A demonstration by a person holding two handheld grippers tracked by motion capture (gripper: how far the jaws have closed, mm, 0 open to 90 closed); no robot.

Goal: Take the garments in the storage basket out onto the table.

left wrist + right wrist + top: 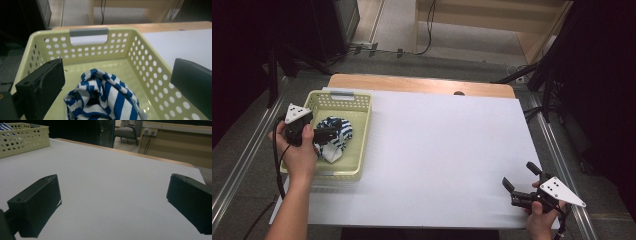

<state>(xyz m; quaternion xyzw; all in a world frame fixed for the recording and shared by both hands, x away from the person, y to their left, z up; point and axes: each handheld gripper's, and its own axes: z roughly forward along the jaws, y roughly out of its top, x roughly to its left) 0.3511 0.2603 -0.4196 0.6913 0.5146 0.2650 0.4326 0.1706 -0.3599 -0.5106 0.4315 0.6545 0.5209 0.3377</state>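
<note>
Apparently near done — striped cloth (105,97) lying in basket (362,107), left hand-held gripper (326,133) wide open above it, right hand-held gripper (518,181) wide open, empty — bare surface (437,150).

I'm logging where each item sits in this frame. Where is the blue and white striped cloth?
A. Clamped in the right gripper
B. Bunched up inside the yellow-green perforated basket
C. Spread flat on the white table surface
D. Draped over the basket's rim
B: the striped cloth lies crumpled on the floor of the basket, between the open jaws of the left gripper, which do not close on it.
</note>
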